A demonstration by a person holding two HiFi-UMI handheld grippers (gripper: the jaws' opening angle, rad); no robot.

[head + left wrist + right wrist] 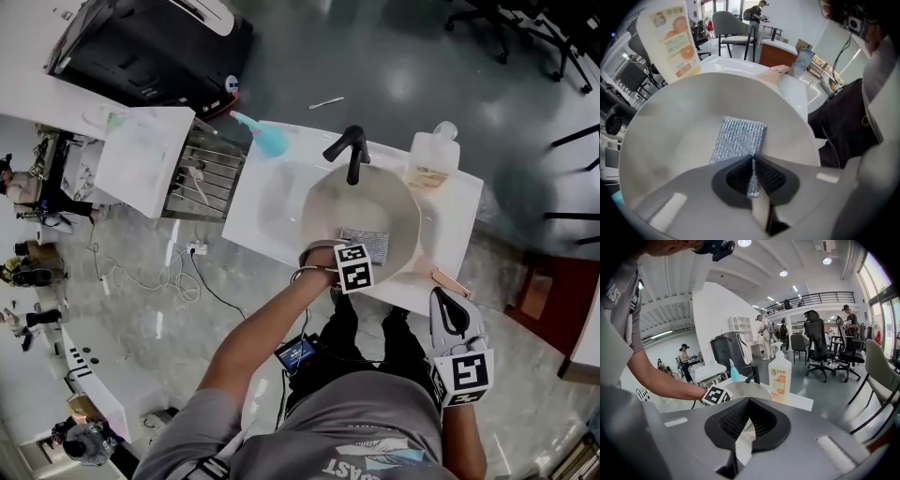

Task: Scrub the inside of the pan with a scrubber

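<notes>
L gripper [753,164] points straight down into the pan [670,122], jaws pressed nearly together and pinching the near edge of the scrubber [739,138]. A thin strip of its silver mesh runs between the pads [773,178]. The rest of the scrubber lies flat on the pan's pale inside, on the side nearest me. The pan sits on the white counter [272,202], w/ the black faucet [352,150] at its far rim. An orange-label soap bottle [431,155] stands just beside the pan, far right, and a teal spray bottle [267,139] is at the counter's back left. R gripper [748,401] is at the pan's near-right, angled down toward it. Its jaws are drawn in tight on what looks like the end of the pan handle [450,281]; something pale shows between the pads but I can't make it out clearly. In the R gripper view my left forearm reaches across to the pan.
</notes>
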